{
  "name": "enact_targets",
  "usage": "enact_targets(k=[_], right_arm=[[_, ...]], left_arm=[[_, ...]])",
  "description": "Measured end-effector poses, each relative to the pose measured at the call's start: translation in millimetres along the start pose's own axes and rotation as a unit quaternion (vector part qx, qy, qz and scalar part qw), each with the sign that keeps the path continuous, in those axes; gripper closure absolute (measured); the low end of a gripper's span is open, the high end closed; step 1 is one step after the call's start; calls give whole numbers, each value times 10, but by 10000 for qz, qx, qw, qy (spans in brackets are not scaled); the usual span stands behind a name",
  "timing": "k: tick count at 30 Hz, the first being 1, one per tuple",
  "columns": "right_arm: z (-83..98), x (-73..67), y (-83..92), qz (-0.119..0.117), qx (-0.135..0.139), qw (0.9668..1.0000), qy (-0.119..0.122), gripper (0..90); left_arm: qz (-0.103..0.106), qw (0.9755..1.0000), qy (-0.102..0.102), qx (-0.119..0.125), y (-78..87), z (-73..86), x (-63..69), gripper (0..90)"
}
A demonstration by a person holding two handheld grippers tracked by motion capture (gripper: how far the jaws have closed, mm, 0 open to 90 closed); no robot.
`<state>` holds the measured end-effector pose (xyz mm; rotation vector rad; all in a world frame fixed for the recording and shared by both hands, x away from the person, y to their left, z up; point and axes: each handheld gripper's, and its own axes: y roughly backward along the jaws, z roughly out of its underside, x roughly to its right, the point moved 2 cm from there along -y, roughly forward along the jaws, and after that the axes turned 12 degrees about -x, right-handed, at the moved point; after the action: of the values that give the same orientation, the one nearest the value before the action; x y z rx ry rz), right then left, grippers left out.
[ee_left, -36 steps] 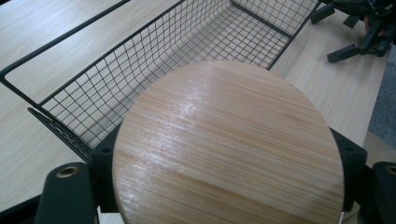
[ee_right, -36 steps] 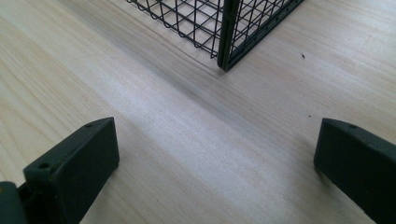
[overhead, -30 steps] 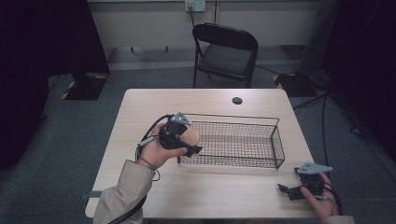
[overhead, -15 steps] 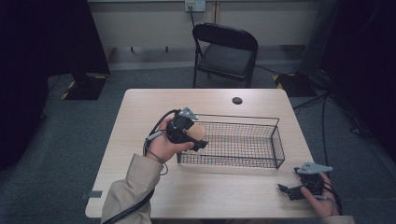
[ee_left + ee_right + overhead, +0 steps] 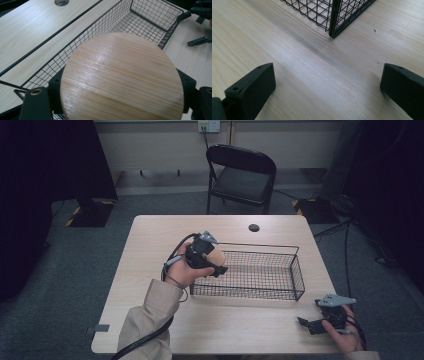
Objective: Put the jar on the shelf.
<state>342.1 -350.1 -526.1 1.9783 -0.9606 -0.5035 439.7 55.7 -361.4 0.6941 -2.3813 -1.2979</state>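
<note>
- While the left gripper point(image 5: 216, 265) carries its load at the centre of the high view, its jaws are closed on a round wooden disc point(image 5: 122, 80), one jaw at each side of the rim, as the left gripper view shows low in the frame.
- Judging by this, the step in hand is setting the disc into the wire basket point(image 5: 280, 251); the disc hangs over the basket's left end, above the mesh and not yet resting on it.
- To do it well, I would keep the grip firm until the disc is past the near rim, lower it flat toward the basket floor, and only then ease the jaws apart, so it neither tips nor catches on the wire.
- Nearer the bottom right of the high view, the right gripper point(image 5: 312, 324) rests low over the table point(image 5: 150, 235), well apart from the basket, jaws spread wide with nothing between them.
- In the right gripper view the basket corner point(image 5: 334, 23) stands at the top centre, bare wood grain between the two jaws.
- Wood grain and the sheen on the disc are plain from the left gripper view; from above it is just a pale patch.
- Farther off, the high view alone gives the table's hole point(image 5: 254, 227) in relation to the basket, and the folding chair point(image 5: 240, 175) behind the table.
</note>
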Motion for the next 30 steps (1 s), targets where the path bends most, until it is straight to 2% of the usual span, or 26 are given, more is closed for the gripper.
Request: enact_targets(k=[12,22,30], right_arm=[[-1,0,-1,-6,-1,10000,7,0],[-2,1,-2,-13,0,10000,20,0],[-3,2,-2,-19,1,10000,33,0]], left_arm=[[29,10000,-15,-61,-177,-96,24,233],[47,9999,113,-110,-358,-126,-21,234],[-37,9998,158,-101,-456,-141,-50,234]])
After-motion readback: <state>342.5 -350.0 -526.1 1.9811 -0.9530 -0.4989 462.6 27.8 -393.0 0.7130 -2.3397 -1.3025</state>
